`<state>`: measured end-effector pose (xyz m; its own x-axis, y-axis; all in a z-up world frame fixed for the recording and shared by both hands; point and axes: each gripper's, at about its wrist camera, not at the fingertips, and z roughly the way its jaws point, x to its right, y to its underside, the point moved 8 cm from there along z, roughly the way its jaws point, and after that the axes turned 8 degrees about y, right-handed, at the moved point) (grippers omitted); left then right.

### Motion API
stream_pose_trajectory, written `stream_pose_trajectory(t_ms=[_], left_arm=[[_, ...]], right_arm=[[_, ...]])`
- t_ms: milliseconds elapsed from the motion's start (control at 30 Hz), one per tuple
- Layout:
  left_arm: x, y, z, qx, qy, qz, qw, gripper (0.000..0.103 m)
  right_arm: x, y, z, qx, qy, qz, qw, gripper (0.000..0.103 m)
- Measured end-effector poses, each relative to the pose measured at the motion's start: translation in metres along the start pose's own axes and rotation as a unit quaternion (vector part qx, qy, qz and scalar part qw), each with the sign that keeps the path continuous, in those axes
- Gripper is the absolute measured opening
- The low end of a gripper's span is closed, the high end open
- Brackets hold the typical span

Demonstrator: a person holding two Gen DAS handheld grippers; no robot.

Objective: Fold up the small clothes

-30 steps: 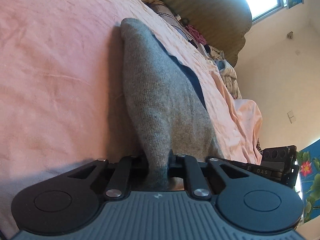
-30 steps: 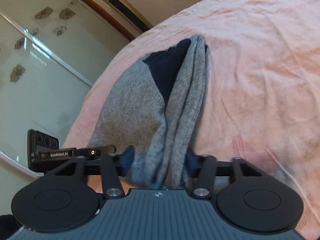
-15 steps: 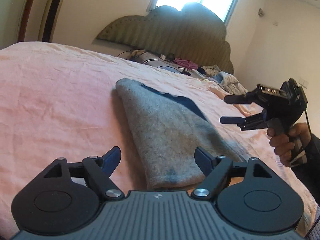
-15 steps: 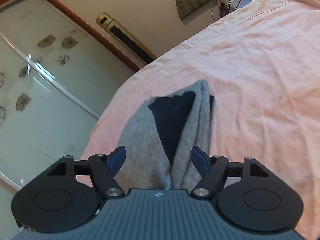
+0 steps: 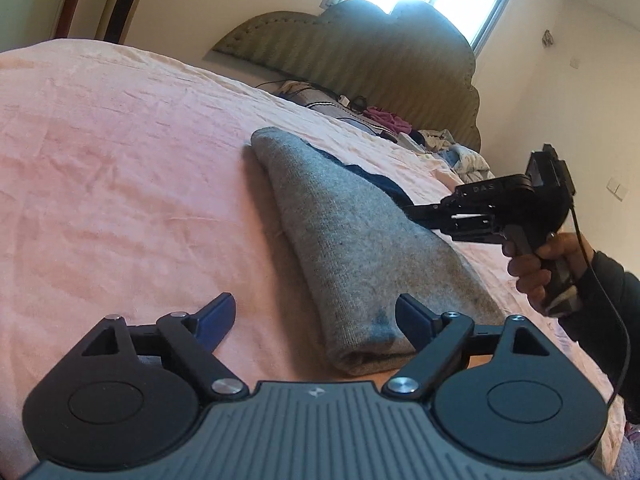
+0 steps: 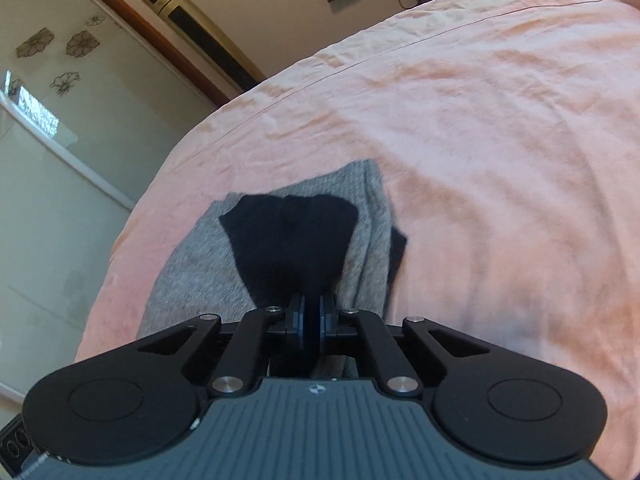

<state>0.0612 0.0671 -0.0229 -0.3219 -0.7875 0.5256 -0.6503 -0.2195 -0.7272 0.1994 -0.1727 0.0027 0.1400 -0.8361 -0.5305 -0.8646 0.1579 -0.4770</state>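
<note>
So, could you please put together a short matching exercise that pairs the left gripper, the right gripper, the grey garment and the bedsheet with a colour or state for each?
Column one:
1. left gripper
2. right gripper
3. grey garment
4. bedsheet

Column two:
A. pink and wrinkled
B. closed on the garment's dark navy part
C. folded, lying on the bed
D. jaws wide apart, holding nothing

Pairs: 1-D, 2-B, 3-C, 4-A

Low wrist views; shared bed [image 5: 120,160]
</note>
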Motion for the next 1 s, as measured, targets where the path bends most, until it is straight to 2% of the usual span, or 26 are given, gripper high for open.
stream_pose_trajectory(t_ms=[67,133,200,300,333,367,400,433,467,533,633,700,733,800,833,867,900,933,967,1000], left_arm=[[-0.003,-0.001,-0.003,-0.003,0.016,-0.026,0.9995,0.087],[-0.007,-0.001,-0.006,-0.013,0.052,-0.072,0.9959,0.087],[-0.010,-0.001,-0.006,-0.027,0.099,-0.131,0.9860,0.087],[-0.009,-0.004,0.004,-0.044,0.138,-0.184,0.9722,0.087],[-0.009,-0.006,0.009,-0.048,0.144,-0.193,0.9694,0.084],[-0.008,-0.006,0.016,-0.055,0.148,-0.201,0.9667,0.077],[-0.008,-0.005,0.026,-0.071,0.150,-0.209,0.9636,0.047],[-0.010,0.000,0.037,-0.093,0.139,-0.219,0.9614,0.021],[-0.013,0.005,0.047,-0.114,0.116,-0.222,0.9614,0.017],[-0.009,0.005,0.047,-0.114,0.105,-0.212,0.9647,0.014],[0.000,0.002,0.034,-0.116,0.080,-0.162,0.9765,0.013],[-0.001,0.009,0.032,-0.123,0.066,-0.131,0.9814,0.013],[-0.001,0.009,0.029,-0.121,0.068,-0.124,0.9826,0.014],[0.004,0.007,0.021,-0.124,0.060,-0.100,0.9853,0.016],[0.010,0.003,0.014,-0.120,0.053,-0.079,0.9881,0.017],[0.016,-0.002,0.005,-0.110,0.045,-0.050,0.9917,0.017],[0.024,-0.007,-0.002,-0.097,0.036,-0.017,0.9945,0.022],[0.032,-0.013,-0.009,-0.077,0.022,0.019,0.9966,0.029],[0.039,-0.020,-0.015,-0.053,0.005,0.051,0.9973,0.034],[0.047,-0.027,-0.017,-0.027,-0.008,0.078,0.9965,0.048]], right_arm=[[-0.006,0.016,-0.023,0.013,-0.033,0.015,0.999,0.075],[-0.003,0.032,-0.048,0.025,-0.050,0.034,0.998,0.097],[0.004,0.051,-0.060,0.007,-0.051,0.038,0.998,0.091],[0.010,0.079,-0.061,-0.025,-0.058,0.049,0.997,0.082],[0.006,0.085,-0.060,-0.020,-0.065,0.041,0.997,0.080],[0.002,0.088,-0.059,-0.017,-0.065,0.032,0.997,0.078],[-0.002,0.090,-0.058,-0.017,-0.062,0.025,0.998,0.071],[-0.007,0.093,-0.052,-0.029,-0.058,0.017,0.998,0.042],[-0.008,0.098,-0.046,-0.044,-0.048,0.005,0.998,0.022],[-0.014,0.100,-0.047,-0.044,-0.040,-0.028,0.998,0.022],[-0.017,0.096,-0.067,-0.024,-0.037,-0.067,0.997,0.021],[-0.006,0.104,-0.059,-0.043,-0.011,-0.078,0.996,0.020],[-0.003,0.105,-0.059,-0.035,-0.022,-0.074,0.996,0.016],[-0.001,0.101,-0.062,-0.041,-0.030,-0.058,0.997,0.023],[-0.001,0.095,-0.066,-0.038,-0.028,-0.051,0.998,0.041],[-0.003,0.088,-0.072,-0.023,-0.019,-0.048,0.998,0.064],[-0.005,0.079,-0.079,0.002,-0.011,-0.049,0.999,0.074],[-0.009,0.064,-0.087,0.038,-0.009,-0.050,0.998,0.081],[-0.014,0.051,-0.091,0.063,-0.016,-0.047,0.997,0.081],[-0.019,0.037,-0.091,0.079,-0.023,-0.038,0.996,0.081]])
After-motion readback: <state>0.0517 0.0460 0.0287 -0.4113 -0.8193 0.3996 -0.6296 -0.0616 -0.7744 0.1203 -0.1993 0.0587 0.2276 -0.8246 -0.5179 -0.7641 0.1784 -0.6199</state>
